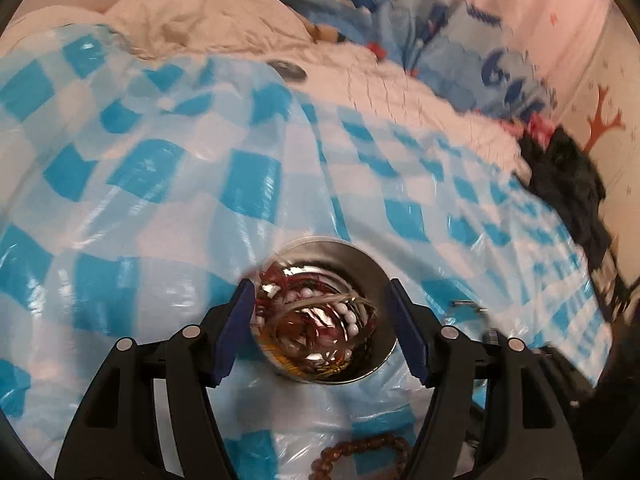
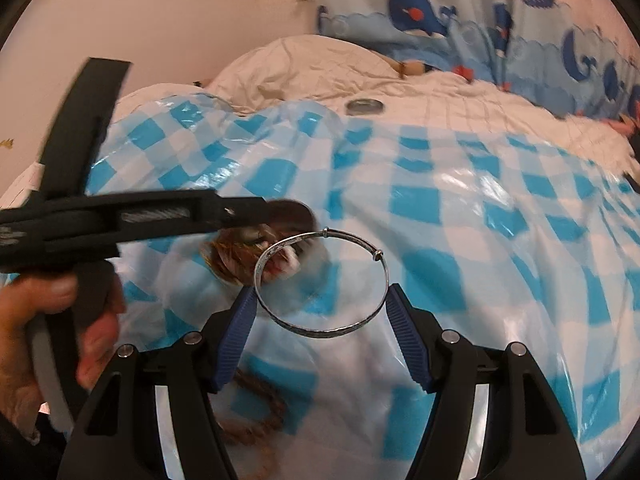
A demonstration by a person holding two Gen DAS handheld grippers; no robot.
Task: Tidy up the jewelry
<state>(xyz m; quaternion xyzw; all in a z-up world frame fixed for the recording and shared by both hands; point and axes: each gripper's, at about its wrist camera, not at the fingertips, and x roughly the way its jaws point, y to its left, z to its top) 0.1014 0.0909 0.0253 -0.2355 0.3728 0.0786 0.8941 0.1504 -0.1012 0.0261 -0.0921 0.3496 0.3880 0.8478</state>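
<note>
My left gripper (image 1: 322,328) is shut on a round steel tin (image 1: 374,280) and holds it between the blue pads, above the blue checked plastic sheet. The tin holds several tangled pieces: white pearl beads (image 1: 348,314), red cords, a thin bangle. My right gripper (image 2: 320,312) is shut on a silver bangle (image 2: 320,330), gripped across its width, just right of the blurred tin (image 2: 240,256). The left gripper's body (image 2: 120,216) and the hand holding it show at the left of the right wrist view. A brown bead bracelet (image 1: 360,454) lies on the sheet below the tin.
The checked plastic sheet (image 2: 460,208) covers a bed with a white quilt (image 2: 460,92). A round metal lid (image 2: 365,106) lies on the quilt at the far edge. Whale-print fabric (image 2: 440,12) lines the back. Dark clothing (image 1: 568,184) lies at right.
</note>
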